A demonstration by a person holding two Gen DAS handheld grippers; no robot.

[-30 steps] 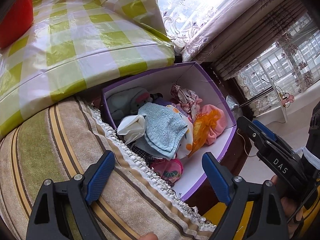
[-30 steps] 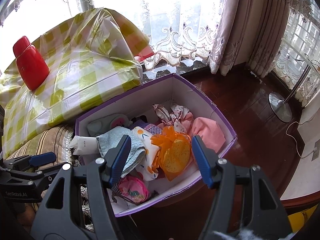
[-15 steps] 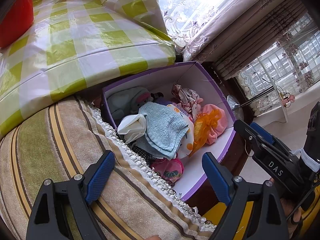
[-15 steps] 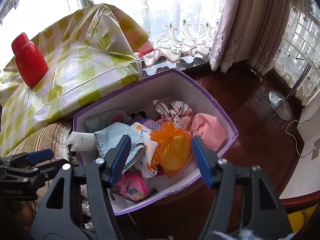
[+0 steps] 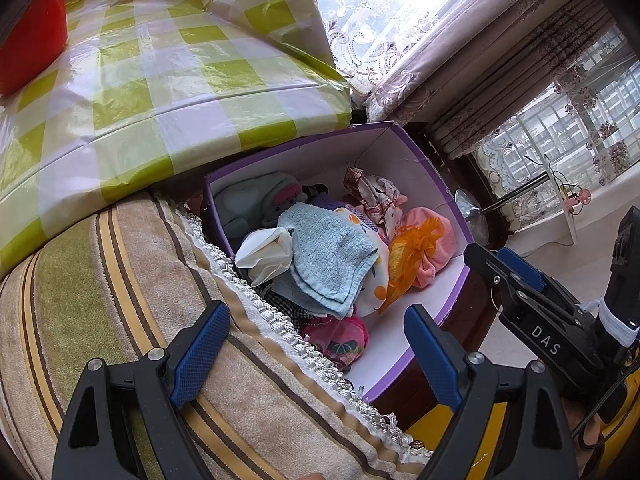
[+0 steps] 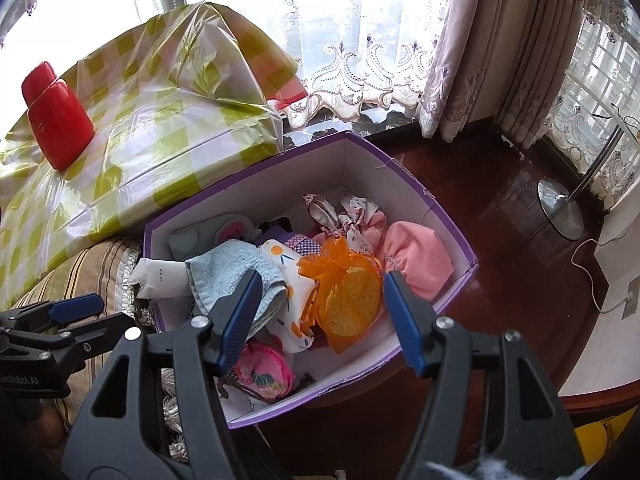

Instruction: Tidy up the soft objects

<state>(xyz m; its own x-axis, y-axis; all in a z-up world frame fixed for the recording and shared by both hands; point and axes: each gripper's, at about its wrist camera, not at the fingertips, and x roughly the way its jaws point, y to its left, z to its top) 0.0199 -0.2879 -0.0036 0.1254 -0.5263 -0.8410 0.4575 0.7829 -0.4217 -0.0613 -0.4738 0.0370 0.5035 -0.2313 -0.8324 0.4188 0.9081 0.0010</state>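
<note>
White letters "DAS" stand on the black arm of the right gripper (image 5: 520,276). The left gripper (image 6: 68,312) carries small inverted white lettering, too unclear to read with certainty.

So the box (image 6: 408,184) is sitting on the floor (image 6: 500,216) right ahead of the right jaws, with the towel (image 6: 224,268) lying by the left jaw, the mesh pouch (image 6: 348,292) resting between them, and the cushion (image 5: 100,288) lying under the left gripper's jaws.

right claw (image 6: 320,312): open, empty | over purple box (image 6: 448,228) | orange pouch (image 6: 344,292) below
</note>
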